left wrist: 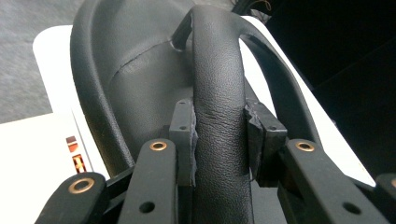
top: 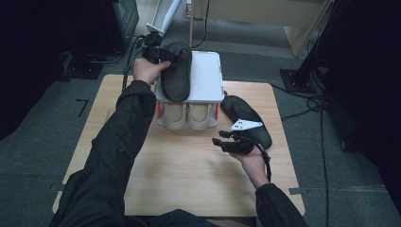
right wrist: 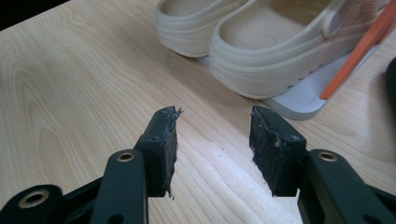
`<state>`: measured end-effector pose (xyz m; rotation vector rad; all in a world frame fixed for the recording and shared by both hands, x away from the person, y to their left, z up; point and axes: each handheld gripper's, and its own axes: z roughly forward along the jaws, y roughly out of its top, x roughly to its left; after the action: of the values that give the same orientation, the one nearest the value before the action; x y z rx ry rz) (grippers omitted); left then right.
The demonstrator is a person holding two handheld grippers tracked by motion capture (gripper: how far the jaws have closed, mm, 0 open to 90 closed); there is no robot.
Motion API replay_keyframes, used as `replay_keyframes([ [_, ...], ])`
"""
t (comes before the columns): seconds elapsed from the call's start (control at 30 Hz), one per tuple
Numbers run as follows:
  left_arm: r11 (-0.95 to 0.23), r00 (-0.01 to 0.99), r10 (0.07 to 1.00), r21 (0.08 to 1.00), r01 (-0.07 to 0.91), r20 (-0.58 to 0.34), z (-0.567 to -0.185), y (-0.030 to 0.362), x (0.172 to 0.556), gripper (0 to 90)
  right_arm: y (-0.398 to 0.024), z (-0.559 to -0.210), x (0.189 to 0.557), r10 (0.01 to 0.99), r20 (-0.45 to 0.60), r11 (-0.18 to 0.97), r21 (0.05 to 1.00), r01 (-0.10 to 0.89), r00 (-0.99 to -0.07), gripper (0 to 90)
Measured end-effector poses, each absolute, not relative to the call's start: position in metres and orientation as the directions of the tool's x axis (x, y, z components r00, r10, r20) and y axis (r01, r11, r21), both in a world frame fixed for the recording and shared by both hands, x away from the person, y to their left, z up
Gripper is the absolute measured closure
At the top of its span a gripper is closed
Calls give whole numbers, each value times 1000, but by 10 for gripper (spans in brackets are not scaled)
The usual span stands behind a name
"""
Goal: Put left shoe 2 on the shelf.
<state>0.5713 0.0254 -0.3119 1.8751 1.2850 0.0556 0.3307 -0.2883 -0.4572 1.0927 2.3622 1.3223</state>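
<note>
1. The table (top: 179, 179) is pale wood, its near edge cut off by the person's dark sleeves.
2. A white rack (top: 208, 78) stands at the far middle of the table. Its top shelf is partly covered by the black slipper; the lower shelf holds the beige clogs (top: 188, 117), of which the high view shows just the heels.
3. The black slipper (top: 177, 73) is smooth, leather-like, with a stitched seam on the insole and a broad strap. It lies lengthwise over the left part of the top shelf; whether its sole rests fully there I cannot tell.
4. A second slipper (top: 241, 111) lies on the table right of the rack, its near end hidden behind the right gripper.
5. The left gripper (left wrist: 218, 144) has its pads clamped on the slipper's strap.
6. The right gripper (right wrist: 212, 149) hovers low over bare wood near the clogs, jaws apart, nothing between them.
</note>
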Motion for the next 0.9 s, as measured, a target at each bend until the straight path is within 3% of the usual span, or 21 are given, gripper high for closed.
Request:
replay_keyframes([
  [0.33,-150,486,788,648,747,-378,-321,26,576,668,-290,-458,329,703,160,308,809,500,-693,519],
  [0.63,-217,537,773,655,724,-337,-313,27,566,496,-294,-456,331,709,162,296,815,498,-686,514],
  [0.9,-251,585,753,692,677,-300,-293,41,543,440,-318,-446,333,748,170,239,834,498,-642,518],
])
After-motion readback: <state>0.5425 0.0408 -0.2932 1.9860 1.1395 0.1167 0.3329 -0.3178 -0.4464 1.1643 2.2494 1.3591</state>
